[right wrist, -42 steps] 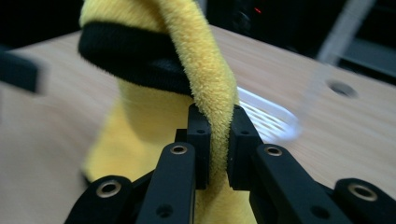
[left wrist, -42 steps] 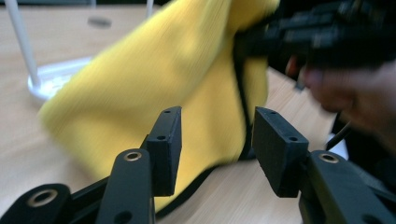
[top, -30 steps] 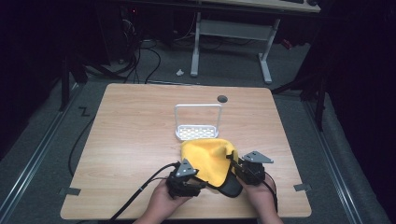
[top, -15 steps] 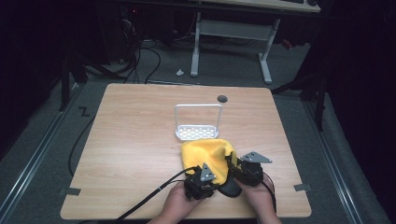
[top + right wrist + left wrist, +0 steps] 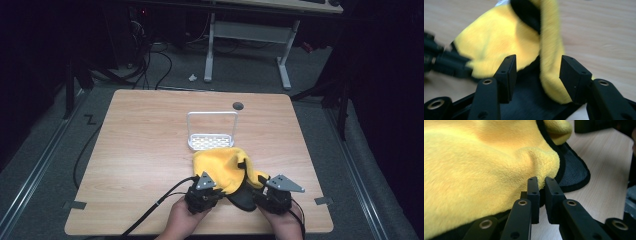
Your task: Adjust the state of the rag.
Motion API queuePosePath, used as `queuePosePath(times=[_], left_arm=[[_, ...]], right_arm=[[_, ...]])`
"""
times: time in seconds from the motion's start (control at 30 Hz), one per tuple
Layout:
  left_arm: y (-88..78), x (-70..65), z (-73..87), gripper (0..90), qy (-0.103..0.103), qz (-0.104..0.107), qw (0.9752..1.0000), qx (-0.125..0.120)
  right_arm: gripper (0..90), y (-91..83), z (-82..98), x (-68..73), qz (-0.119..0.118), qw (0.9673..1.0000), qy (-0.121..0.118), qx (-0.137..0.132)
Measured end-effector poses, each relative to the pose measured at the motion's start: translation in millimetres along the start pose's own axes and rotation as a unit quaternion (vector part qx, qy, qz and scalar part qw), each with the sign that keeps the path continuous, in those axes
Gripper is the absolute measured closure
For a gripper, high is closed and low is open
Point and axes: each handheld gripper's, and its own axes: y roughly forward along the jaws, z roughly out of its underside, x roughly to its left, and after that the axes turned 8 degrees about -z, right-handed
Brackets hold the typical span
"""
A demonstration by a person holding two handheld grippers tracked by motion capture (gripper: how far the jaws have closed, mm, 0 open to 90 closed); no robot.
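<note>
Left gripper (image 5: 542, 185), at the near edge of the light wooden desk (image 5: 145, 135), has its jaws drawn almost together on a raised fold of the fluffy yellow microfibre cloth with black trim and a dark grey underside (image 5: 481, 167); in the left gripper view a narrow slit remains between the jaws and the pile bulges just above their tips, so the pinch reads as shallow, taken at the very lip of the fold. Right gripper (image 5: 537, 75) stands spread, one jaw on either side of a hanging yellow flap of the same cloth, with the dark underside lying beneath it; nothing is clamped there. In the high view the cloth (image 5: 225, 167) lies bunched at the near centre of the desk between the two grippers, its far edge touching or overlapping the small white perforated tray with a tall wire-frame handle (image 5: 212, 131).

Hazards, as judged from this arrangement: a lift by the left gripper may let the thin bite of pile slip free. Should the right gripper close as it stands, it may catch only the loose flap, or several layers at once, leaving the cloth twisted rather than spread. Dragging the cloth could also snag and shift the light tray.
</note>
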Motion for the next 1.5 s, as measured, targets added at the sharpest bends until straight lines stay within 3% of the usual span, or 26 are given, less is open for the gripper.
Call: queuePosePath(times=[0.03,0.07,0.1,0.13,0.2,0.27,0.3,0.33,0.37,0.4,0.5,0.7,0.83,0.97,1.17,1.27,1.33,1.4,1.5], left_arm=[[-2.2,2.4,1.1,83.0,-0.004,-0.001,1.0,-0.004],[-3.6,4.5,1.9,83.0,-0.008,-0.001,0.9999,-0.006],[-4.6,6.4,2.5,82.9,-0.014,0.001,0.9999,-0.008],[-5.5,7.9,3.0,82.8,-0.018,0.002,0.9998,-0.01],[-7.9,9.5,3.6,82.4,-0.02,0.005,0.9997,-0.012],[-11.1,10.4,4.7,82.3,-0.022,0.008,0.9996,-0.018],[-13.3,10.8,5.4,81.9,-0.023,0.01,0.9995,-0.022],[-15.7,11.2,6.1,81.9,-0.023,0.01,0.9994,-0.024],[-18.7,12.2,7.1,81.8,-0.024,0.012,0.9993,-0.028],[-20.6,12.8,7.7,81.8,-0.025,0.011,0.9992,-0.03],[-29.0,16.4,9.2,82.4,-0.03,0.01,0.9988,-0.038],[-56.3,30.0,10.8,83.5,-0.043,0.001,0.9964,-0.073],[-77.2,47.1,14.8,83.5,-0.063,-0.011,0.9928,-0.102],[-89.2,65.2,14.2,83.5,-0.093,-0.013,0.9883,-0.12],[-111.3,80.7,15.8,84.0,-0.08,-0.05,0.9877,-0.124],[-123.3,87.1,20.0,84.2,-0.082,-0.062,0.9866,-0.127],[-132.5,91.7,21.0,84.3,-0.094,-0.065,0.9839,-0.137],[-144.8,93.7,20.0,84.4,-0.101,-0.067,0.9815,-0.148],[-166.7,92.2,17.1,84.4,-0.092,-0.079,0.9786,-0.166]], right_arm=[[49.9,6.0,5.5,7.0,-0.016,0.9996,-0.01,0.02],[49.9,6.0,5.5,7.0,-0.016,0.9996,-0.01,0.02],[49.8,16.1,9.8,12.0,-0.024,0.9985,-0.016,0.046],[49.8,16.1,9.8,12.0,-0.024,0.9985,-0.016,0.046],[48.6,29.9,13.9,13.4,-0.02,0.9964,-0.022,0.08],[49.0,33.4,15.3,13.4,-0.018,0.9955,-0.024,0.09],[52.7,37.3,18.5,13.6,-0.015,0.994,-0.034,0.102],[52.7,37.3,18.5,13.6,-0.015,0.994,-0.034,0.102],[65.4,35.8,17.6,13.5,-0.011,0.9936,-0.036,0.106],[65.4,35.8,17.6,13.5,-0.011,0.9936,-0.036,0.106],[83.0,34.5,17.4,14.5,-0.01,0.9926,-0.049,0.111],[84.5,31.3,17.6,12.5,-0.004,0.9914,-0.059,0.116],[84.4,24.6,20.0,-1.1,0.007,0.9926,-0.04,0.114],[84.3,15.0,22.6,-25.8,0.034,0.9933,-0.015,0.11],[84.2,2.6,27.1,-50.2,0.06,0.9928,0.012,0.103],[84.2,0.0,28.1,-55.7,0.061,0.9929,0.023,0.099],[84.3,-1.1,28.2,-57.7,0.058,0.9932,0.03,0.096],[84.2,-0.6,27.6,-56.5,0.041,0.9943,0.035,0.092],[84.2,2.0,26.6,-52.9,0.024,0.9948,0.033,0.093]])
